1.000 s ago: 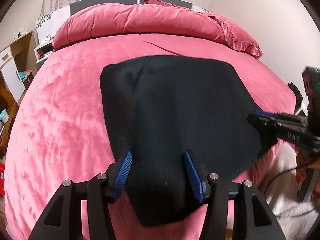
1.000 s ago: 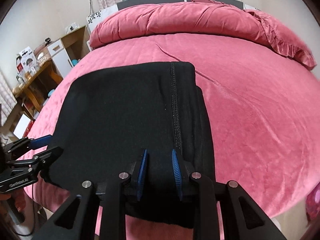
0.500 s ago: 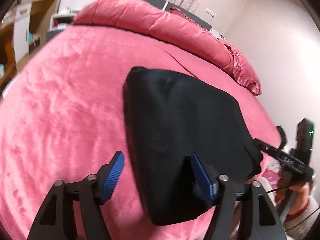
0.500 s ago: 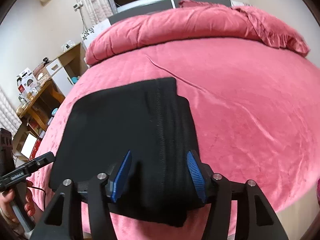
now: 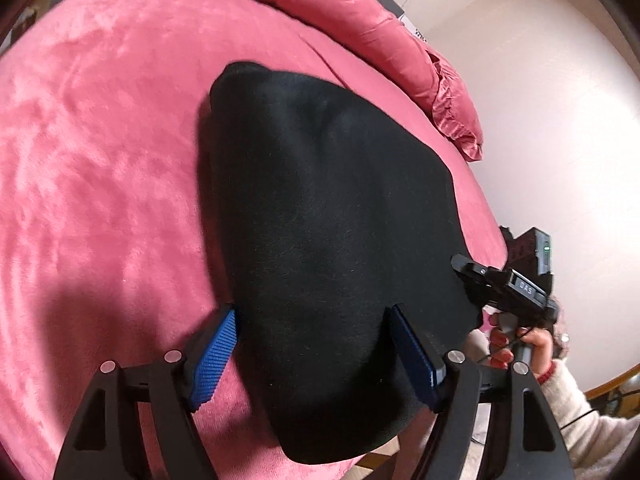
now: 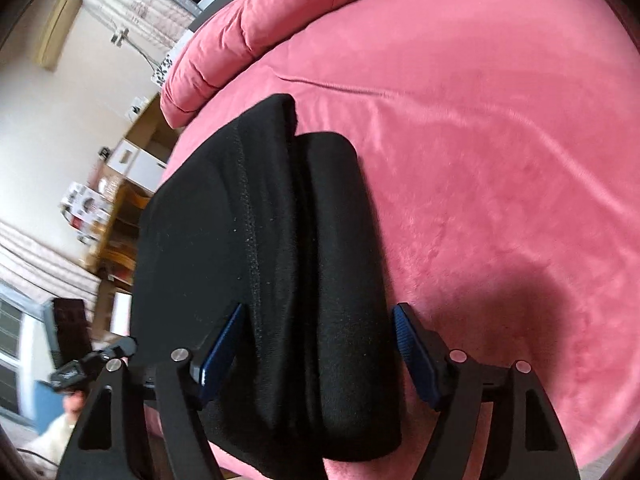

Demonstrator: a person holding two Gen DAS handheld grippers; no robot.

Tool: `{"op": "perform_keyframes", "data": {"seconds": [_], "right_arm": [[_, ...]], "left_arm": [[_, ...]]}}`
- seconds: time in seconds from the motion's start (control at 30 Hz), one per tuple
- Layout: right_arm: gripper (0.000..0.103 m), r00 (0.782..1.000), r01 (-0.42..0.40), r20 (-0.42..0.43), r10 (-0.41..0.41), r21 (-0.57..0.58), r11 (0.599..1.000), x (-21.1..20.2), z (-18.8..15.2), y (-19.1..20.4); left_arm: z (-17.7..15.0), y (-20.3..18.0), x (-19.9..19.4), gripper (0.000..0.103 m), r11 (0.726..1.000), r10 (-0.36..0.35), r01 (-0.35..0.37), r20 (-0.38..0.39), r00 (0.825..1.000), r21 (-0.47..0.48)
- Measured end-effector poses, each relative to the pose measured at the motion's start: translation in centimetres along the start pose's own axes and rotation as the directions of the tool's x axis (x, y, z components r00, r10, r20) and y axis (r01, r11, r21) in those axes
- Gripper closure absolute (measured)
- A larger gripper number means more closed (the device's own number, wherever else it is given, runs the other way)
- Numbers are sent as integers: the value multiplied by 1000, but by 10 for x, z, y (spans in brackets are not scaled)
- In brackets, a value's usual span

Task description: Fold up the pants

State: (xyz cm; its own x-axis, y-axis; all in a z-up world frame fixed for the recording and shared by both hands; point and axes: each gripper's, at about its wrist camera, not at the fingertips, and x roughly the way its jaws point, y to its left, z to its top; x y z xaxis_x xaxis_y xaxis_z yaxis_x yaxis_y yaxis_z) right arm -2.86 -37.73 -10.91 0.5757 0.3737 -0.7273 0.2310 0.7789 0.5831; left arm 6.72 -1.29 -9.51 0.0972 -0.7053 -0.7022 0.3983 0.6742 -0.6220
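Note:
The black pants (image 5: pixel 320 200) lie folded into a thick stack on the pink bed (image 5: pixel 100 160), near its front edge. My left gripper (image 5: pixel 312 314) hovers over the stack's near left corner, open wide, with cloth under the gap and neither pad pressing on it. In the right wrist view the pants (image 6: pixel 260 240) show a seam and a rolled fold along their right side. My right gripper (image 6: pixel 318 309) straddles that fold; its jaws are opening and the pads stand clear of the cloth. Each gripper also shows in the other's view: the right gripper (image 5: pixel 464 266) and the left gripper (image 6: pixel 120 348).
A rolled pink duvet (image 5: pixel 320 4) lies across the head of the bed (image 6: pixel 500 160). A wooden desk with boxes (image 6: pixel 116 208) stands beyond the bed's left side. A person's hand (image 5: pixel 520 344) in a white sleeve holds the right gripper's handle. The bed's front edge is just below both grippers.
The right gripper, which was nearly shut on the pants' near edge, has opened and let go. The left has widened too. Both have rolled and dropped closer to the stack.

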Motion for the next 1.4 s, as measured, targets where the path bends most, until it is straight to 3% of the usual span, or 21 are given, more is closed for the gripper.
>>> {"op": "perform_keyframes", "data": {"seconds": [0.13,0.43,0.6,0.7,1.03,1.4], "right_arm": [[30,999,-48,-7,48,41,998,4,-3,-4],[30,999,-51,-5,51,42,998,19,7,1],[33,999,-32,19,31,28,999,20,4,6],[42,999,-3,34,4,-33,999,15,-1,17],[54,994,73,90,-60,-148,986,1,-14,56],[55,996,-13,79,32,-230,973,17,-16,110]], "left_arm": [[3,6,14,25,998,-45,43,-54,998,-39],[5,-10,39,19,999,-43,44,-99,994,14],[2,-20,42,18,998,-1,5,-70,998,64],[-3,-27,39,27,995,35,-31,-43,998,95],[-17,-57,20,42,971,154,-156,22,988,183],[-24,-42,-24,43,943,256,-274,114,960,187]]}}
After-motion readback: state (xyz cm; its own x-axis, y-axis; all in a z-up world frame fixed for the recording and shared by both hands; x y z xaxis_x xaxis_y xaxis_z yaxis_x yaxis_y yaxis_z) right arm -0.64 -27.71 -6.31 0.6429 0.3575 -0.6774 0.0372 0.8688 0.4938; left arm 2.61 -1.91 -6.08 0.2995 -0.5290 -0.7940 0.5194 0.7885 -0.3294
